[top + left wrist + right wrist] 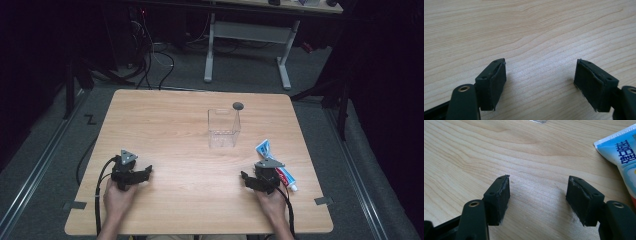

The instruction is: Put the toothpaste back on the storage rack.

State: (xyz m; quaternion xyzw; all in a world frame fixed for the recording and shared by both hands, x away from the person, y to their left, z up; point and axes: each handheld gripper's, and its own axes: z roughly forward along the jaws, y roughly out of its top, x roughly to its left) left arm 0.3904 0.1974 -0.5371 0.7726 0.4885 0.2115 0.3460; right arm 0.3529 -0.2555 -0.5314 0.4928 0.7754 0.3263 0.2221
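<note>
Centrally, a clear rectangular plastic box [224, 128] stands empty on the wooden desk [170, 125]; nearer it, both tongs [146, 172] [245, 178] gape, a toothpaste tube [276, 165] beside the right

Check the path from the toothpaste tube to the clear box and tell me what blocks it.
Nothing visible does. The toothpaste tube lies beside the right gripper, and only bare table separates it from the clear box.

left gripper [146, 172] black, grey plate | right gripper [245, 178] black, cabled | forearms bare
</note>
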